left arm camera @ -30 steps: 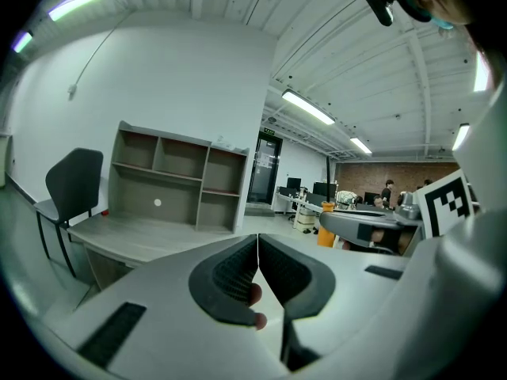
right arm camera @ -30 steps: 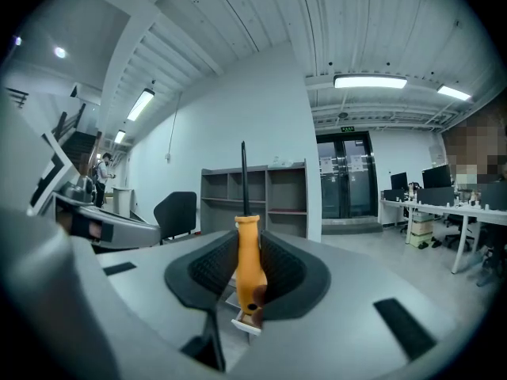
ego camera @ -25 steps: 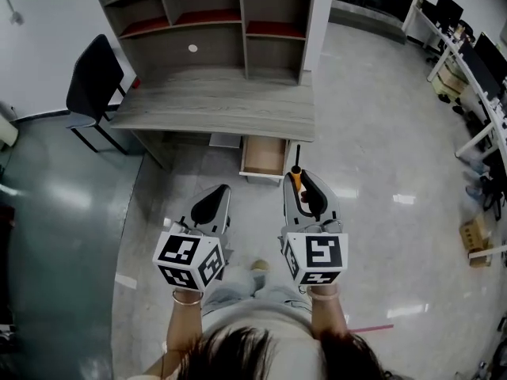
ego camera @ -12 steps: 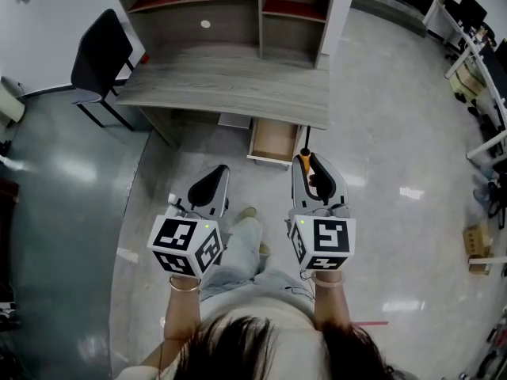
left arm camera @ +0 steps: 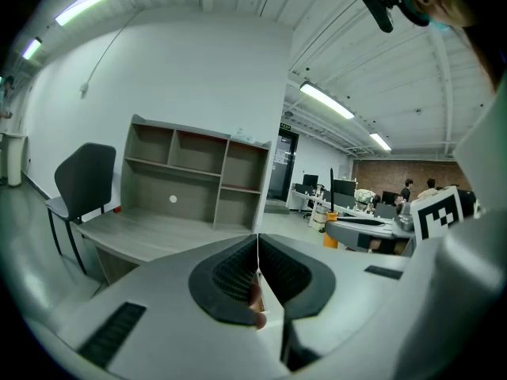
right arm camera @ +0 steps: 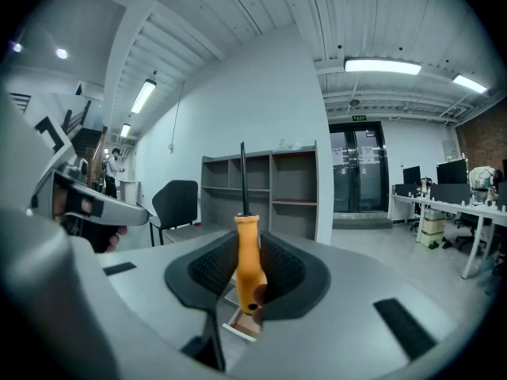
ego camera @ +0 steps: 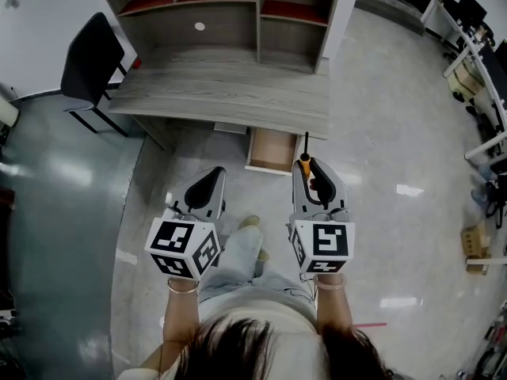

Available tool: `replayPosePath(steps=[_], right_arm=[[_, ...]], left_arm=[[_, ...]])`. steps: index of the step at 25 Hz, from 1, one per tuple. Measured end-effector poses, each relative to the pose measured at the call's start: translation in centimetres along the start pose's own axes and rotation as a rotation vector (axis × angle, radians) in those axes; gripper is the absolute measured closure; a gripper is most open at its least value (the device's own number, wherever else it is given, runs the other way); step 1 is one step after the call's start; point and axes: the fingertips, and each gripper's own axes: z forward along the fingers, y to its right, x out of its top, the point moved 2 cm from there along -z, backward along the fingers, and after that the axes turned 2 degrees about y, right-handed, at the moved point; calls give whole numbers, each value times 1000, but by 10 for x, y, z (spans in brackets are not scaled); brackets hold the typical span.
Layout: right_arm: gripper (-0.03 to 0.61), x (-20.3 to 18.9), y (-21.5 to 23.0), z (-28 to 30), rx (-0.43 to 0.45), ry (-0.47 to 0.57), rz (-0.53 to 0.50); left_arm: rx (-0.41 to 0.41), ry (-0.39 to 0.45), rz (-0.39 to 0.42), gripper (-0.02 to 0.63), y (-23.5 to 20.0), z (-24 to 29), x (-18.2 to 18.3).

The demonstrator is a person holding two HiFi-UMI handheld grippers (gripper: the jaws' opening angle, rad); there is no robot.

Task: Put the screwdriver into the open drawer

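Observation:
My right gripper (ego camera: 305,170) (right arm camera: 249,269) is shut on the screwdriver (right arm camera: 248,260), whose orange handle (ego camera: 303,165) sits between the pads and whose black shaft (ego camera: 306,142) points up and away. The open drawer (ego camera: 272,150) hangs under the grey desk (ego camera: 222,97), just ahead of and slightly left of the screwdriver tip. My left gripper (ego camera: 207,185) (left arm camera: 257,267) is shut with nothing in it, held level beside the right one.
A shelf unit (ego camera: 230,14) stands on the desk's back. A black chair (ego camera: 85,58) sits at the desk's left end. Polished floor (ego camera: 396,157) spreads to the right, with office desks (ego camera: 475,46) at the far right. The person's leg and shoe (ego camera: 247,236) show below between the grippers.
The person has kept stepping toward the desk, both grippers carried along. The drawer now lies a little closer to the screwdriver tip. Neither gripper changed its grip.

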Motion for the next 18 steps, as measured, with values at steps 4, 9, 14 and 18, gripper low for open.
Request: replayPosePath(steps=[4, 9, 14, 18], right_arm=[[479, -5, 1, 22, 6, -21, -23], [479, -14, 7, 47, 11, -52, -47], [479, -29, 8, 72, 34, -92, -84], [479, -40, 9, 87, 52, -120, -107]], left_arm=[[-4, -10, -3, 595, -14, 19, 4], [-11, -26, -11, 595, -31, 42, 7], [-16, -41, -10, 595, -47, 67, 8], [-19, -54, -9, 595, -57, 83, 9]])
